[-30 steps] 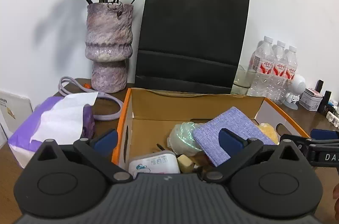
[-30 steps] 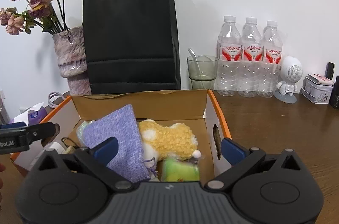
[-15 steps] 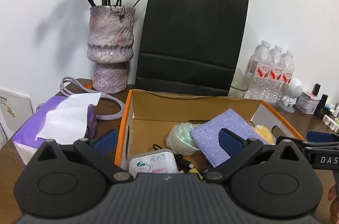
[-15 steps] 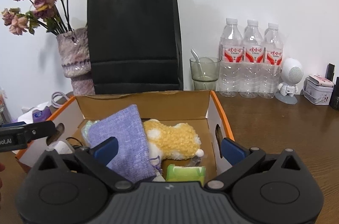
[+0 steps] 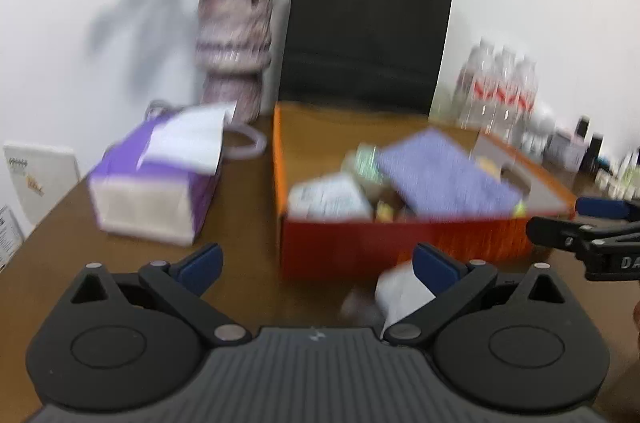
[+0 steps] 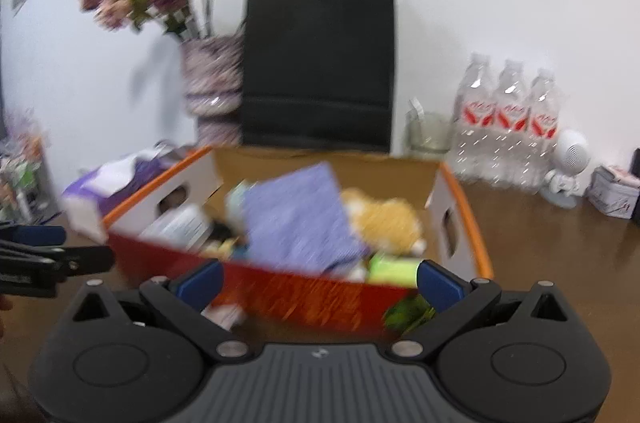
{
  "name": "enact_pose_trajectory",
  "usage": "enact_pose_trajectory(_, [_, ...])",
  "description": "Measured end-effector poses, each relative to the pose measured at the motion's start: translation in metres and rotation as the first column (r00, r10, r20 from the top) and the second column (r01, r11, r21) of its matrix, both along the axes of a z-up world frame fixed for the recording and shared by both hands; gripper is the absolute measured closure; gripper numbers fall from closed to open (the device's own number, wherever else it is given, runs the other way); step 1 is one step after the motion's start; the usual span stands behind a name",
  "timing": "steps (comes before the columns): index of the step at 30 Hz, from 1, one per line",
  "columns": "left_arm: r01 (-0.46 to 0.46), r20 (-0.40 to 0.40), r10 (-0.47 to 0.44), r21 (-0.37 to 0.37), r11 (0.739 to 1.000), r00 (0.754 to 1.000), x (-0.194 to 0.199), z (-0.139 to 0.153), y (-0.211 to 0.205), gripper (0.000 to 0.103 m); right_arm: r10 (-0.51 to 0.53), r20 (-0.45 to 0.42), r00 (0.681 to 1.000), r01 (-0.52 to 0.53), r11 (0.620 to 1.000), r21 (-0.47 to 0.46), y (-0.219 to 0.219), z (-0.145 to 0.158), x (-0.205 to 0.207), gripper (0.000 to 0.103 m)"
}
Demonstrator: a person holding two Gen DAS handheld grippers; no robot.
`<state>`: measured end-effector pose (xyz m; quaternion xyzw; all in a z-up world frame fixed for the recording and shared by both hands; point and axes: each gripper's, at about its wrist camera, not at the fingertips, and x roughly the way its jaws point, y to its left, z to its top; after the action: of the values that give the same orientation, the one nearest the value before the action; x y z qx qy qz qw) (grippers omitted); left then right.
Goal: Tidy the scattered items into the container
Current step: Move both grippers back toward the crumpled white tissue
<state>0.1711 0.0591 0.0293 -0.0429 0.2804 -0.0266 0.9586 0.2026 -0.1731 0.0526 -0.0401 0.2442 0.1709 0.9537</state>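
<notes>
Well, grippers (image 5: 316, 259) splayed before box (image 5: 400, 247).

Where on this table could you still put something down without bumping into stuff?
Bare wood lies right of the box, before the bottles, and between the box and the tissue pack. The box is packed; scraps crowd its front.

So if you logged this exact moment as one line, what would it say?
left gripper: open, empty | right gripper: open, empty | box: filled | white item, green item: outside box
</notes>
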Motion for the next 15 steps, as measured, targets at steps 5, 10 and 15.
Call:
enact_pose_trajectory(5, [0.01, -0.06, -0.008, 0.025, 1.0, 0.998, -0.011, -0.017, -0.007, 0.0, 0.083, -0.078, 0.994, -0.086, 0.996, -0.034, 0.015, -0.023, -0.021, 0.0])
enact_pose_trajectory(10, [-0.002, -0.093, 0.012, 0.107, 0.994, 0.996, -0.01, -0.027, -0.02, 0.0, 0.112, -0.099, 0.989, -0.122, 0.988, -0.094, 0.031, -0.034, -0.032, 0.0])
enact_pose_trajectory(15, [-0.002, -0.096, 0.011, 0.096, 0.995, 0.995, -0.011, -0.029, -0.019, 0.009, 0.111, -0.122, 0.986, -0.123, 0.987, -0.101, 0.033, -0.04, -0.03, 0.0])
